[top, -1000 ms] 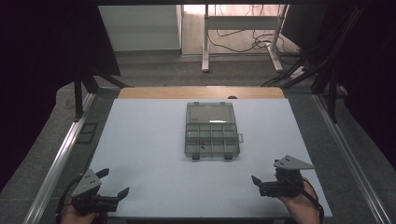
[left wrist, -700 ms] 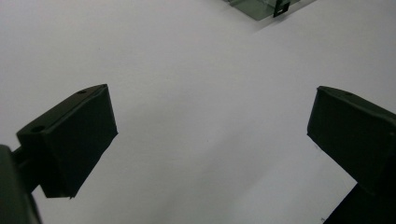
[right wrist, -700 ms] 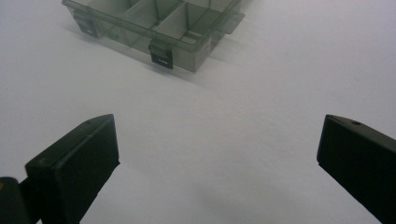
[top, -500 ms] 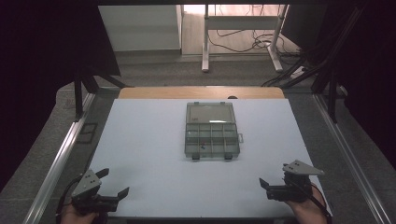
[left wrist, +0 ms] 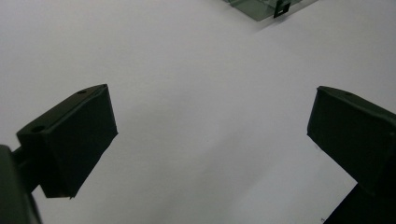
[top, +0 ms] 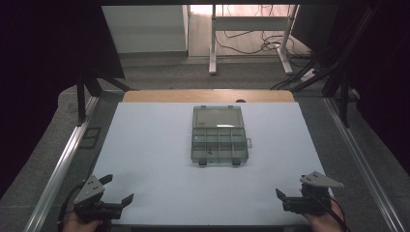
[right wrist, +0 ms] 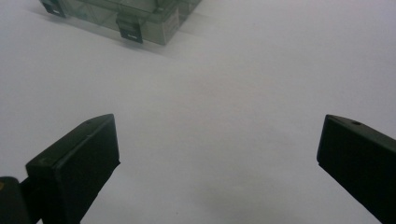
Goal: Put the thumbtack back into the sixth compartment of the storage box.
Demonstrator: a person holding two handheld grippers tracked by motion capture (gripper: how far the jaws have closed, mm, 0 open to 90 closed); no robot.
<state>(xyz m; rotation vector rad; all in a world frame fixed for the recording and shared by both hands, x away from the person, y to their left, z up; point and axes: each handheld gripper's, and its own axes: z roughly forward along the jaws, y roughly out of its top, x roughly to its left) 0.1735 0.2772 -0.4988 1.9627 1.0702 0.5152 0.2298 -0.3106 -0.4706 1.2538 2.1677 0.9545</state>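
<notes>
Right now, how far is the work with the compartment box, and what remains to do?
Very little looks done. The clear compartment box lies in the middle of the white table, with a few small coloured bits in one cell. Nothing is in hand: the left gripper and the right gripper sit at the near edge, jaws open, apart from the box. Reaching and handling the box are left.

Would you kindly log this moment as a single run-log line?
left gripper: open, near table edge | right gripper: open, near table edge | box: mid-table, lid open, untouched | table: white
</notes>
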